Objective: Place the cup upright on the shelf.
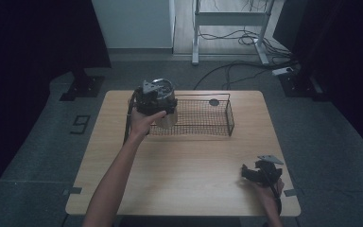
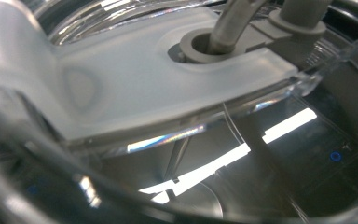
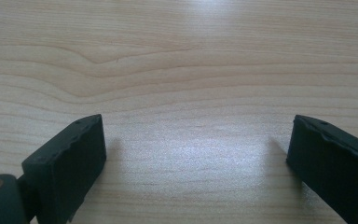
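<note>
— Steel and clear plastic: the left gripper (image 1: 157, 98) has a lidded metal cup (image 1: 165, 108) in its grasp, held up at the near-left end of the wire basket (image 1: 217, 124). Which step would an observer call this?

— A carry, most likely either lowering the cup into the basket or lifting it out; the pictures do not settle which. The cup sits right at the gripper, its body hanging just below the hand and over the basket's left end.

— And the grip itself?

— The left gripper view looks straight onto the translucent lid (image 2: 135, 88) and a grey stem (image 2: 228, 28) passing through it, with the shiny inside of the cup beneath. The jaws are out of sight there, so the hold is judged from the cup hanging off the bench (image 1: 184, 161).

— What of the right gripper (image 1: 260, 172)?

— Released, jaws spread wide over bare wood, well apart from the cup and the basket, idle at the near-right corner.

— What does the next move call for?

— Keeping the cup upright and clearing the basket's wire rim; a small dark disc (image 1: 214, 102) lies at the far end, well away from the gripper.
</note>
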Motion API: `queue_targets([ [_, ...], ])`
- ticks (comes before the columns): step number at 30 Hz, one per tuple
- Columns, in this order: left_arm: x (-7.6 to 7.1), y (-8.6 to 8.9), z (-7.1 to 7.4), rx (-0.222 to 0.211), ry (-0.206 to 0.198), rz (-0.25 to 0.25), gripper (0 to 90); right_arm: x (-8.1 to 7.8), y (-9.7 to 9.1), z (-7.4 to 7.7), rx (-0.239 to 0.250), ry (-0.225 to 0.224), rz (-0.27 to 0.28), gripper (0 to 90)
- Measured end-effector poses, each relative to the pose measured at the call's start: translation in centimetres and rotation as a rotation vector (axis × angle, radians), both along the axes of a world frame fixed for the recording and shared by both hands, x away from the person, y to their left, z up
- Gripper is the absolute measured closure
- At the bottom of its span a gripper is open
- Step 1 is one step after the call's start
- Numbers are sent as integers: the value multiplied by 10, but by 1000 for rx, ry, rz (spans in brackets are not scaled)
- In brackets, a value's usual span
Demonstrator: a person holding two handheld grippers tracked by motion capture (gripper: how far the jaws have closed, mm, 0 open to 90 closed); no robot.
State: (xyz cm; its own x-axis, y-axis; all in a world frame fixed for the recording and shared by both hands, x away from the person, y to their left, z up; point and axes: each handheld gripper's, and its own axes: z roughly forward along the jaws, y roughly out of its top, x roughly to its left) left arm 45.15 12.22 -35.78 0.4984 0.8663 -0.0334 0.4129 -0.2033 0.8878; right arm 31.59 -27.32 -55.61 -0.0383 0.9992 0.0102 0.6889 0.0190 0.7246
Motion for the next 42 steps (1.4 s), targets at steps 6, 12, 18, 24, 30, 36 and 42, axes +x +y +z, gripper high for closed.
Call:
queue_targets([
  [6,9,-1,3,14,-5,7,43,0,0,0,1,1,-2,43],
  [12,19,-1,2,7,1,16,43,0,0,0,1,1,-2,44],
  [18,28,-2,-3,13,12,25,43,0,0,0,1,1,-3,46],
  [24,38,-4,-9,20,19,35,43,0,0,0,2,1,-4,47],
  [30,47,-7,-15,34,27,43,43,0,0,0,2,0,-7,51],
  [36,58,-6,-25,31,46,64,43,0,0,0,2,-1,-7,51],
  [42,64,-6,-35,42,57,82,43,0,0,0,2,-1,-8,52],
])
